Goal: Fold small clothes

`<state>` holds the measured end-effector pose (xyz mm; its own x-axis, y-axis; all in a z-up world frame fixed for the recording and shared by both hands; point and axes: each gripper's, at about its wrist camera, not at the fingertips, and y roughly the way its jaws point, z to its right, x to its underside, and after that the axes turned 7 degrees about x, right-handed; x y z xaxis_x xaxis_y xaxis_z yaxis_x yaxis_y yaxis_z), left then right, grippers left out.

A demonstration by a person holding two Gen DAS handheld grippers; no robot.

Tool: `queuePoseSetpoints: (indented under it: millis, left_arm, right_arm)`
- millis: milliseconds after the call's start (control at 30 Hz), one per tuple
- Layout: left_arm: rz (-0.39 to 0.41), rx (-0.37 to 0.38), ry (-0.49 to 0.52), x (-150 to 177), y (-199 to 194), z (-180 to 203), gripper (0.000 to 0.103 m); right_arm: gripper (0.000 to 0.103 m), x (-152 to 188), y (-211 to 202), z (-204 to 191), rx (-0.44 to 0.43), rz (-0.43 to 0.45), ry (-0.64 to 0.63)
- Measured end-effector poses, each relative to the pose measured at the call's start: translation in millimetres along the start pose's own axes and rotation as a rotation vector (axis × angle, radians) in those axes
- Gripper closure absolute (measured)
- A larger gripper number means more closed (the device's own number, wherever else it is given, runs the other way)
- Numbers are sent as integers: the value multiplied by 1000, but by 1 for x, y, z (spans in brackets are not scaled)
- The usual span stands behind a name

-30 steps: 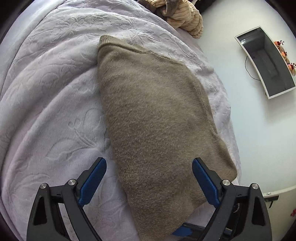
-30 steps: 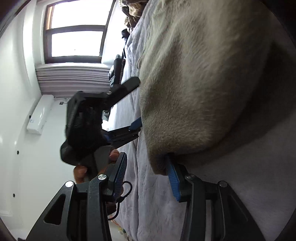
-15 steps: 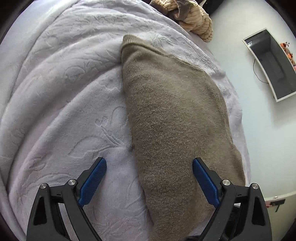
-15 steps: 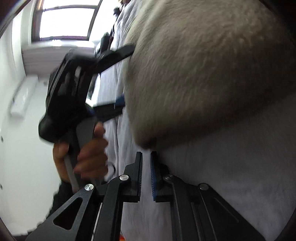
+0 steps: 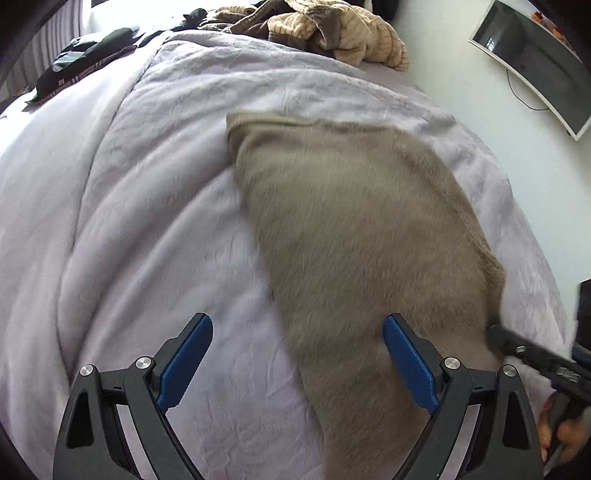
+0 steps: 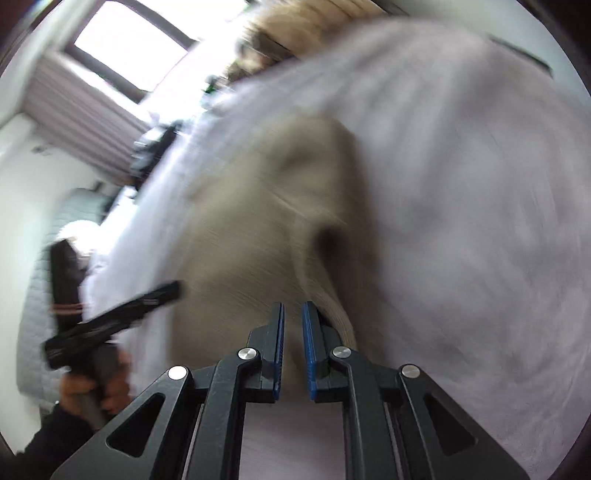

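A brown-grey knit sweater [image 5: 351, 240] lies folded lengthwise on a lilac blanket [image 5: 129, 221]. My left gripper [image 5: 297, 325] hangs open over the sweater's near end, its right pad above the knit and its left pad above the blanket, holding nothing. My right gripper [image 6: 293, 310] is shut on the sweater's [image 6: 251, 229] near edge, which rises in a fold toward its blue pads. In the left wrist view the right gripper [image 5: 496, 330] meets the sweater's right corner. The right wrist view is blurred by motion; a black finger of the left gripper [image 6: 147, 299] shows at its left.
A heap of tan and brown clothes [image 5: 343, 33] lies at the bed's far end, with dark garments [image 5: 81, 55] at the far left. A screen [image 5: 535, 62] hangs on the white wall at right. A window [image 6: 129, 48] lies beyond. A hand [image 6: 92, 391] grips the left tool.
My right gripper's jaws closed from partly open onto the sweater's edge, and it swung and rose. The left gripper stayed open and tilted, bringing more of the bed's far end into view.
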<state>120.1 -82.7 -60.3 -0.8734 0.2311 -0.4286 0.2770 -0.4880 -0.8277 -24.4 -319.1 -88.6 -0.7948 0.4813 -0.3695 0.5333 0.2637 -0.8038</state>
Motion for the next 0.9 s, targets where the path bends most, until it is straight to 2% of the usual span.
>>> queuePoseSetpoints:
  millis: [100, 233, 367, 533, 633, 767, 900]
  left_arm:
    - [10, 4, -14, 11, -2, -1, 8]
    - [19, -50, 24, 19, -5, 8, 8]
    - [41, -113, 43, 27, -16, 18, 8]
    - [48, -142, 55, 33, -25, 22, 8]
    - [49, -149, 47, 35, -29, 22, 8]
    - [45, -150, 30, 40, -30, 23, 8]
    - [38, -152, 29, 43, -29, 23, 8]
  right_arm:
    - [96, 8, -4, 10, -49, 27, 15]
    - [96, 9, -7, 3, 1, 35, -39]
    - [95, 7, -5, 4, -12, 29, -17]
    - [93, 10, -26, 4, 6, 32, -34]
    - [88, 10, -38, 3, 18, 38, -38]
    - [75, 14, -46, 5, 25, 40, -40]
    - [74, 18, -46, 11, 27, 26, -24]
